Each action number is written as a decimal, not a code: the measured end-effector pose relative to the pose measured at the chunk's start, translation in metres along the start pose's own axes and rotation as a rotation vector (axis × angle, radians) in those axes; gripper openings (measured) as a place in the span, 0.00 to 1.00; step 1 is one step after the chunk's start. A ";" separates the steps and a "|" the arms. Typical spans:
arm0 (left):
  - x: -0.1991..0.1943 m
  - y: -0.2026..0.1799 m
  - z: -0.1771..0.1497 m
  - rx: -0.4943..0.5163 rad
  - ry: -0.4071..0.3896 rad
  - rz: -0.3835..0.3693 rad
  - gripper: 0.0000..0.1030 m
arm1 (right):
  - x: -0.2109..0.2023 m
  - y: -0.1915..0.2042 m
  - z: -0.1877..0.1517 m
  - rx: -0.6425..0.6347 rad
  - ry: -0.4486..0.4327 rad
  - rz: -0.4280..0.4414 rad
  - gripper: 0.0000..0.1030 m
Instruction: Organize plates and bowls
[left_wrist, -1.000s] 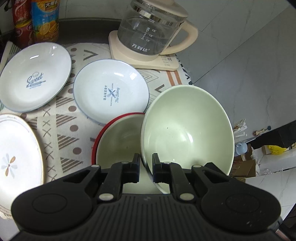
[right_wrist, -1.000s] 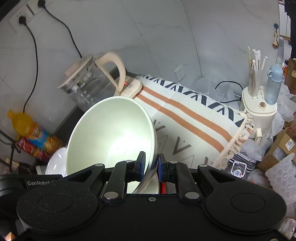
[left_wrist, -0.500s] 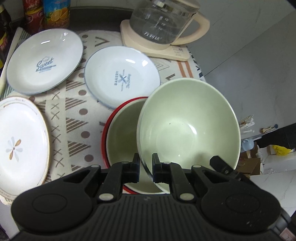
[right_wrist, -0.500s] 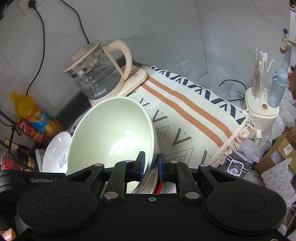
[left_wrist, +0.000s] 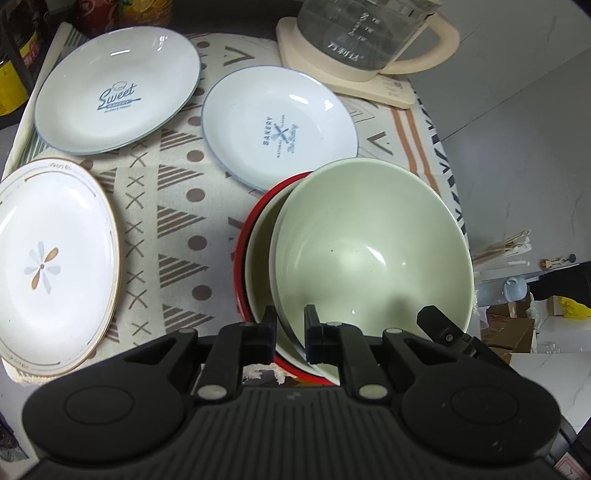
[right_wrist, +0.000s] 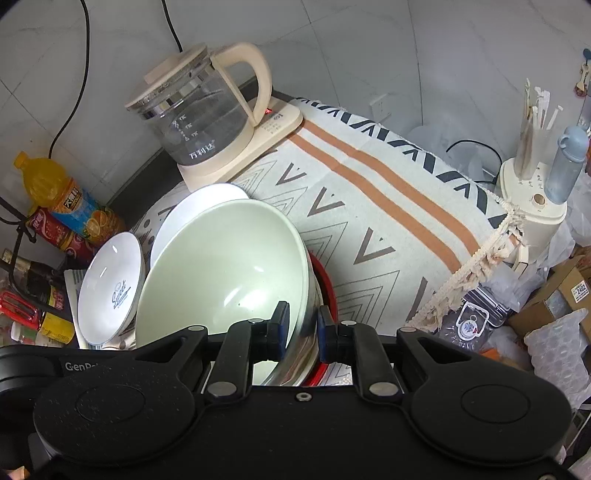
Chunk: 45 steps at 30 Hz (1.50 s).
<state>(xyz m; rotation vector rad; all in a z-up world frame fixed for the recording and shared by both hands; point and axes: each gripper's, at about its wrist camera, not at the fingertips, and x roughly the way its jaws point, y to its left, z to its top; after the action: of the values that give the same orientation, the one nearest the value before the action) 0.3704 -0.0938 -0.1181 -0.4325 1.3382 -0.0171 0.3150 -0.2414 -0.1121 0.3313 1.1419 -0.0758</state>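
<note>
A pale green bowl (left_wrist: 369, 243) is held at its rim by both grippers. My left gripper (left_wrist: 290, 332) is shut on its near rim; my right gripper (right_wrist: 299, 328) is shut on the opposite rim, where the bowl (right_wrist: 225, 266) tilts. It hangs just over a red-rimmed green bowl (left_wrist: 258, 258) on the patterned cloth. A "Bakery" plate (left_wrist: 277, 125), a "Sweet" plate (left_wrist: 114, 88) and a flower plate (left_wrist: 48, 258) lie on the cloth.
A glass kettle on a cream base (left_wrist: 365, 48) stands at the back right. Drink bottles (right_wrist: 70, 199) and sauce bottles stand at the back left. The table edge with the cloth fringe (right_wrist: 476, 258) is to the right, with boxes below.
Both grippers have lowered the green bowl toward the red-rimmed bowl, and the bowl has levelled out. The plates have not moved.
</note>
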 end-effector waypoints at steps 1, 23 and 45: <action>0.000 0.000 0.000 -0.003 -0.001 0.005 0.11 | 0.001 0.000 -0.001 0.001 0.001 0.002 0.15; -0.031 0.014 -0.012 0.018 -0.084 0.033 0.64 | -0.024 -0.003 -0.016 0.033 -0.042 0.027 0.46; -0.093 0.147 -0.060 -0.014 -0.180 0.069 0.83 | -0.052 0.082 -0.093 -0.040 -0.112 0.100 0.82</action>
<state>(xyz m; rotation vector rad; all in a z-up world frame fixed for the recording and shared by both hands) 0.2569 0.0482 -0.0866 -0.3899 1.1760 0.0869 0.2304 -0.1419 -0.0817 0.3439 1.0132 0.0163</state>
